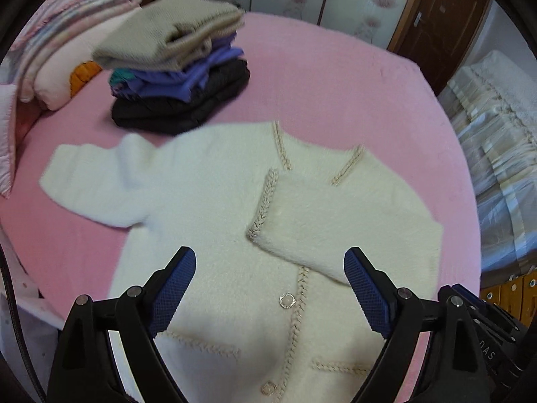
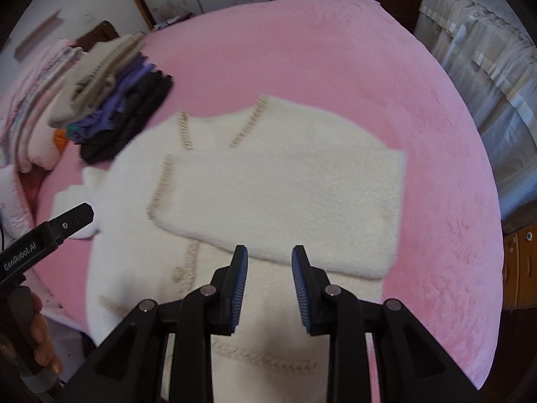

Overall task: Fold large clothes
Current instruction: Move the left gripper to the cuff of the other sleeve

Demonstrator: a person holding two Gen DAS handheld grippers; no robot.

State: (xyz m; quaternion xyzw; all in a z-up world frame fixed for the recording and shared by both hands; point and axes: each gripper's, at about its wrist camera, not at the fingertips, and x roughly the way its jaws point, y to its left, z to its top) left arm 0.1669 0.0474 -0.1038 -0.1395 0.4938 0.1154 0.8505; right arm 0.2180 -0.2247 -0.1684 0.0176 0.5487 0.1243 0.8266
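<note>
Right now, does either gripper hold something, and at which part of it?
Nothing is held. The left gripper stands wide open above the white cardigan, and the right gripper hangs over it too, jaws narrowly apart, with no fabric between them.

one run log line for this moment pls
stage: one sleeve folded across white cardigan | other sleeve flat | left gripper open, empty | right gripper empty

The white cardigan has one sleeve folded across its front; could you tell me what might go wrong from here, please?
1. The folded sleeve lies loose, so lifting the white cardigan could undo it.
2. The other sleeve stretches toward the stack of folded clothes; swinging it in might topple the stack.
</note>
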